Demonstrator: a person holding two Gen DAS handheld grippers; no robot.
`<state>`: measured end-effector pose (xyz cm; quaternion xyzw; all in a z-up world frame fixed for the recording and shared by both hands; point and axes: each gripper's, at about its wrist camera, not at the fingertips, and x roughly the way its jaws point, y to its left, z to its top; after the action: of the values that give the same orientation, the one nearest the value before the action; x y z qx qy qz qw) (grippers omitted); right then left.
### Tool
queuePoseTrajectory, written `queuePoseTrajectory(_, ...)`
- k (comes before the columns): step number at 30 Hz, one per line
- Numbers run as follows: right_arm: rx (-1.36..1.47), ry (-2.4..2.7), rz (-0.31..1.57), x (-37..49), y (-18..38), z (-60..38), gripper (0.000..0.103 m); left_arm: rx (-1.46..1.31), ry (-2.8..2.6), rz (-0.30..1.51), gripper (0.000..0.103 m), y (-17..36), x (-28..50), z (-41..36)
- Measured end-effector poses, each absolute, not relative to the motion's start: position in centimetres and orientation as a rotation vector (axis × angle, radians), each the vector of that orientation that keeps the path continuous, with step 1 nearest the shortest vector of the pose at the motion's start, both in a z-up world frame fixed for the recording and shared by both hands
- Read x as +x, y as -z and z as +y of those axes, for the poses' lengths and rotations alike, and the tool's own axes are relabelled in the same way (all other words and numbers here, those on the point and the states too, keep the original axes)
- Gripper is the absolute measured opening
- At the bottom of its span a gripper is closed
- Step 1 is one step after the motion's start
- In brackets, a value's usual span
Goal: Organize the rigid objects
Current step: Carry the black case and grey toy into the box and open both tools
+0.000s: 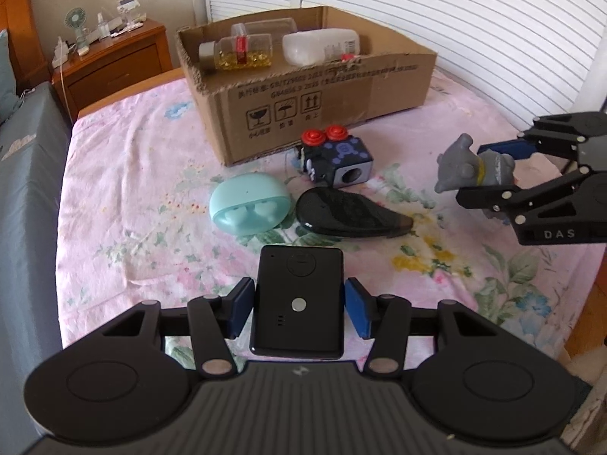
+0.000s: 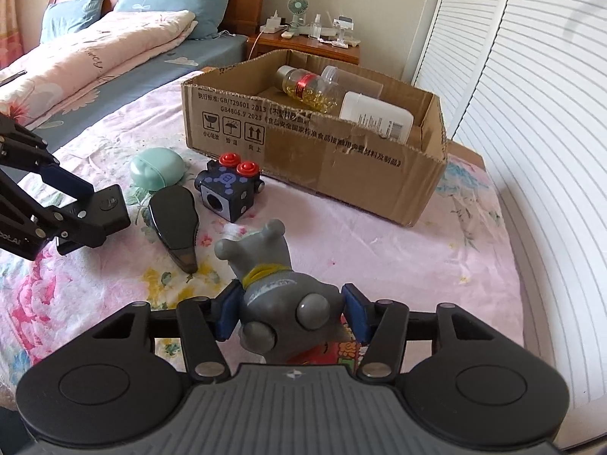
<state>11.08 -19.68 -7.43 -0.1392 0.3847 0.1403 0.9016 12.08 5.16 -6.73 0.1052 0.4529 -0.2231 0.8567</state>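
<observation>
scanning l to r over the bed (image 1: pixel 125 159) w/ its pink floral sheet: mint case (image 1: pixel 248 204) lies furthest left, dark oval piece (image 1: pixel 351 210) just beside it on the right, cube toy (image 1: pixel 335 159) w/ red knobs behind both, close to the box (image 1: pixel 303 102) front wall. box holds a pill bottle (image 1: pixel 237 53), a white bottle (image 1: pixel 322 47) and a clear one behind; they look already sorted.

left gripper (image 1: pixel 299 305) near the front edge: fingers narrow, blue pads clamped on both long sides of a flat black device (image 1: pixel 299 299). looks hard plastic, light, smooth so prob a bit slippery; side grip on the long edges seems right, face kept clear.

right gripper (image 2: pixel 290 313) further right: fingers drawn in around the grey figure (image 2: pixel 277 292), pads at its body just below the yellow collar. left pad seems to touch, right pad looks v close; can't tell if it presses fully, so grip is prob only just made. figure lies head toward the box, feet toward the cam, low over the sheet, something red and printed under it. looks like stiff moulded vinyl, light, rounded and lumpy, so it could twist btwn flat pads; the torso is the widest, firmest spot, better than head or legs.

both items well short of the box.
</observation>
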Motion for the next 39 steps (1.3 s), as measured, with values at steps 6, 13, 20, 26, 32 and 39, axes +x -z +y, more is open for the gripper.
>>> queuePoseTrajectory(6, -0.294, -0.309, 0.781, 11.2, 6.1, -19.9, 0.061, 0.238, 0.493, 0.949, 0.051, 5.1, 12.3, 4.8)
queuePoseTrajectory(13, -0.282, -0.334, 0.748, 12.1, 4.1, -19.9, 0.061, 0.255, 0.508, 0.912, 0.051, 2.6, 14.0, 4.0)
queuePoseTrajectory(20, -0.285, -0.347, 0.682, 13.9, 1.3, -19.9, 0.061, 0.280, 0.515, 0.838, 0.051, -0.8, 18.3, 2.5)
queuePoseTrajectory(26, -0.285, -0.344, 0.637, 16.2, -0.7, -19.8, 0.061, 0.273, 0.479, 0.803, 0.051, -2.3, 24.4, 1.3)
queuePoseTrajectory(32, -0.292, -0.341, 0.626, 17.7, -1.3, -19.5, 0.061, 0.249, 0.407, 0.819, 0.052, -0.6, 29.2, 0.6)
queuePoseTrajectory(39, -0.291, -0.334, 0.639, 19.5, -1.5, -19.4, 0.061, 0.173, 0.355, 0.810, 0.082, 0.5, 29.4, 2.2)
